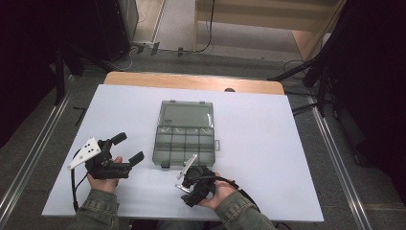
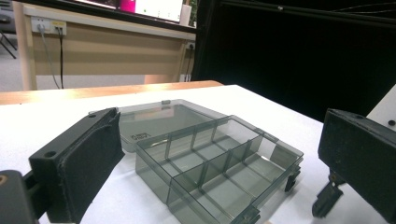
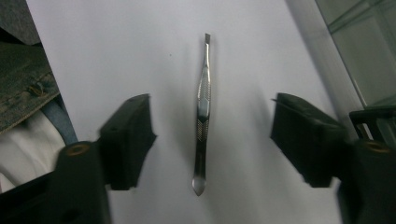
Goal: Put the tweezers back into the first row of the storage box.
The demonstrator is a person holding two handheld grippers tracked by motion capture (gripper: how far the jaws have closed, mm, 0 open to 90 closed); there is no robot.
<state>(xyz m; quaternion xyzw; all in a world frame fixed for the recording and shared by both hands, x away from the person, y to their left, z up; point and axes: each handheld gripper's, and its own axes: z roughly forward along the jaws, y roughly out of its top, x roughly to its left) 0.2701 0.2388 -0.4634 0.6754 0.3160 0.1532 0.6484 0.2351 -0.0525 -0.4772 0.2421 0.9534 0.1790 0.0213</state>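
Observation:
A grey see-through compartment box lies open in the middle of the white table, its lid folded back toward the far side. The same box has several empty compartments in the left gripper view. My left gripper stands open just left of the box, jaws wide apart with nothing between them. My right gripper points down at the table near the front edge, below the box. In the right gripper view it is open, and a pair of metal tweezers lies flat on the table between its jaws, untouched.
The white table has a wooden strip along its far edge. Dark stands and cables surround it on the floor. A denim sleeve shows at the left of the right gripper view.

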